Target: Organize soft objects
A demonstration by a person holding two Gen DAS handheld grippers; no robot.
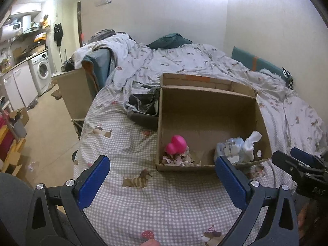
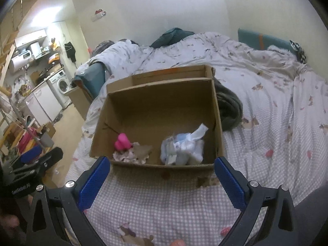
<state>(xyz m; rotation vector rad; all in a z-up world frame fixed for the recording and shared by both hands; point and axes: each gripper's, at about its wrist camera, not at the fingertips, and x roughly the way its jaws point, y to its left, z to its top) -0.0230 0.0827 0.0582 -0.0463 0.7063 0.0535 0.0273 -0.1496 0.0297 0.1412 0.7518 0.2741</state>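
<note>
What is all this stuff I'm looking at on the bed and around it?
Cardboard box: one, brown, open, on the bed.
Pink toy: one, bright pink, box's near left corner.
Frilly cloth: one, pale pink-beige, beside the toy.
Bundle of cloths: one, white and light blue, box's near right.
Dark garment: one, grey-black, beside the box.
Bed cover: one, checked with dog print.
Washing machine: one, white, kitchen area.
Left gripper: blue fingers, open, empty.
Right gripper: blue fingers, open, empty.
</note>
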